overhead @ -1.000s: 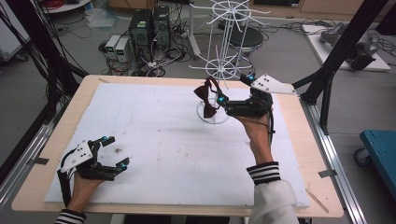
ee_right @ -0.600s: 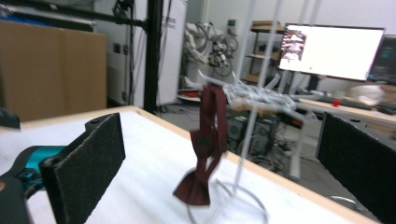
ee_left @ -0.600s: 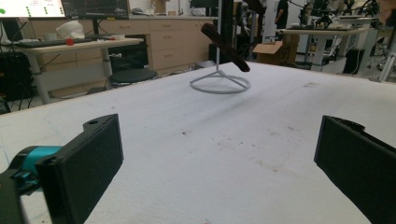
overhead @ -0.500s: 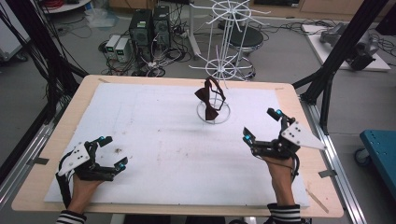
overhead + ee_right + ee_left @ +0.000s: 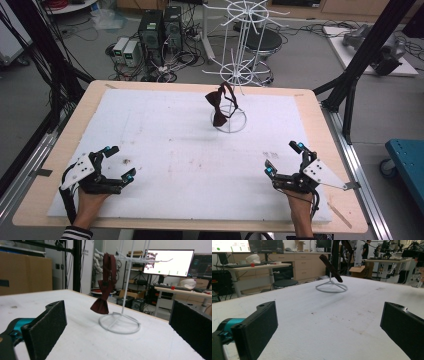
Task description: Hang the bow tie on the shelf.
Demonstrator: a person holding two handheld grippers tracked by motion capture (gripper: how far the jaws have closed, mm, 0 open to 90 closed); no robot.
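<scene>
Your dark red bow tie (image 5: 218,106) hangs from an arm of the white wire stand (image 5: 235,60), drooping down to just above the stand's ring base (image 5: 228,121), which sits on the white foam sheet (image 5: 170,150) toward the far side of the bench (image 5: 320,120). In the right gripper view, the bow tie (image 5: 105,285) dangles beside the upright post (image 5: 127,282), its lower end near the ring but, as far as can be told, not touching it.

Your right gripper (image 5: 283,159) rests at the near right of the bench, well apart from the stand, fingers (image 5: 47,325) spread wide and holding nothing. Your left gripper (image 5: 119,162) sits at the near left, also far from the stand, its fingers (image 5: 257,325) likewise wide apart and empty, with bare foam between them. Each hand grips its tool from the near edge, a striped sleeve (image 5: 75,233) showing at the left wrist.

From the left gripper view, the stand's ring (image 5: 331,288) lies ahead across the speckled foam, the tie's dark band (image 5: 331,268) slanting above it.
</scene>
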